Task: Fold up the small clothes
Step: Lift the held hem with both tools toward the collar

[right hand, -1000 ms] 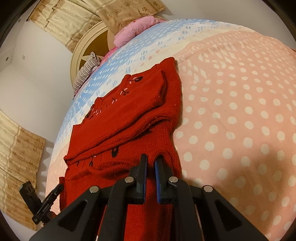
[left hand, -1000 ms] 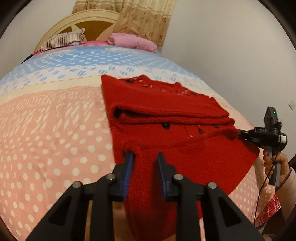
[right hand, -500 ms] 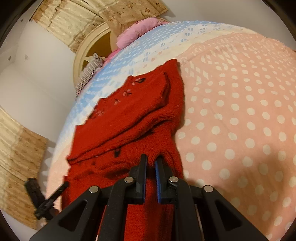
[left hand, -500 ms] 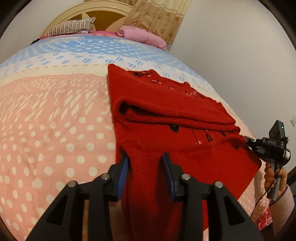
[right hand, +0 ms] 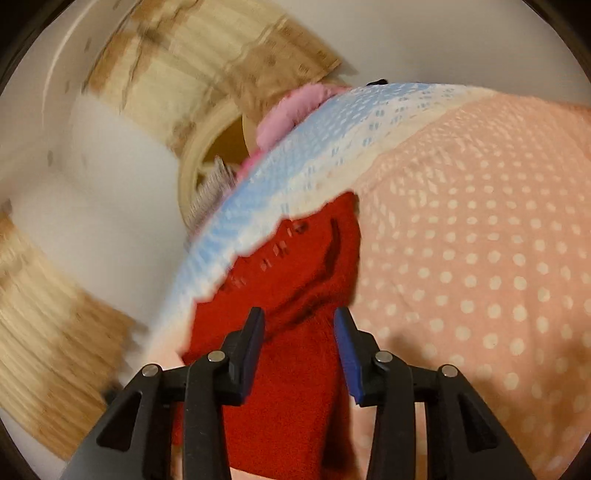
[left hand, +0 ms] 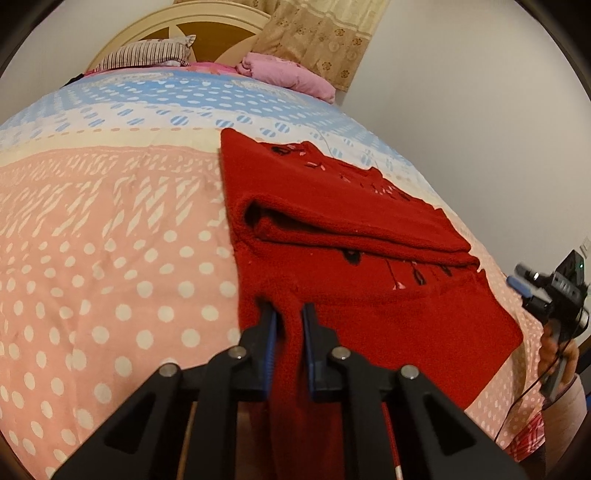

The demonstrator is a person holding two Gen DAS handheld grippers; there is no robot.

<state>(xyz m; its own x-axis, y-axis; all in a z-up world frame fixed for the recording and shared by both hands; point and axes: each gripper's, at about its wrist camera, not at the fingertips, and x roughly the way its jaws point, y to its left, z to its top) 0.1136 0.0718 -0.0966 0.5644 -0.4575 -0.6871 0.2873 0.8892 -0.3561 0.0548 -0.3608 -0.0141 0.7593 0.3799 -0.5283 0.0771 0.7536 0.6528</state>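
A red knitted sweater (left hand: 354, 236) lies on the bed, its sleeves folded across the body. My left gripper (left hand: 289, 321) is shut on the sweater's near hem, with a ridge of red knit pinched between the blue pads. In the right wrist view my right gripper (right hand: 299, 325) is open, its fingers spread above the sweater (right hand: 295, 280) with nothing between them. In the left wrist view the right gripper (left hand: 517, 282) shows at the far right, held off the sweater's right edge. The right wrist view is blurred by motion.
The bed has a pink, cream and blue dotted cover (left hand: 110, 240). A striped pillow (left hand: 147, 55) and a pink bundle (left hand: 288, 74) lie at the cream headboard (left hand: 207, 18). A white wall (left hand: 480, 110) runs along the right side of the bed, with beige curtains (right hand: 221, 74).
My right gripper has opened, let go of the sweater's hem and pulled away to the right. My left gripper has closed further on the hem.
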